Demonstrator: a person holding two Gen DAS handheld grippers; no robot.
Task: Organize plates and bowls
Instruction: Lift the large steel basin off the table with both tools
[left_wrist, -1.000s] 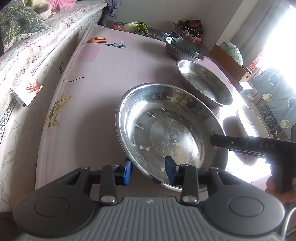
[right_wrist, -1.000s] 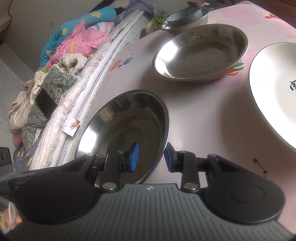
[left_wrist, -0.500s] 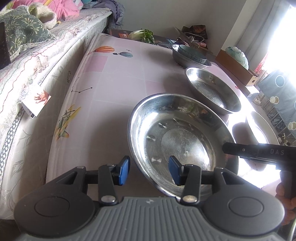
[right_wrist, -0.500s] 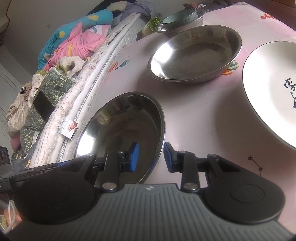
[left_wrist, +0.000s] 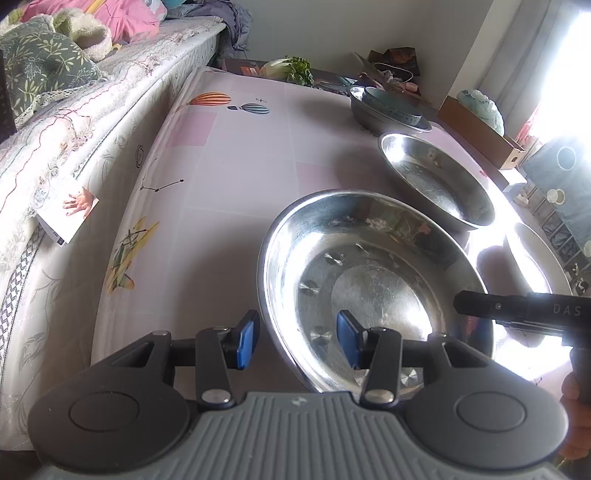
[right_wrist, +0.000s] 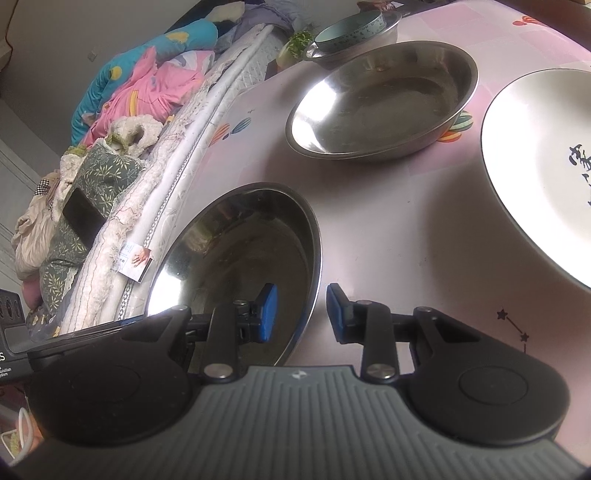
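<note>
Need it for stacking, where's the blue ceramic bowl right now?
The blue bowl sits inside a small steel dish at the table's far end, just beyond the second steel basin.

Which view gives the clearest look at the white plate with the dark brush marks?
The right wrist view. The white plate fills its right side there, with the rim and the dark marks readable, though the frame edge cuts it. In the left wrist view only a glare-washed sliver of the plate shows at the right.
</note>
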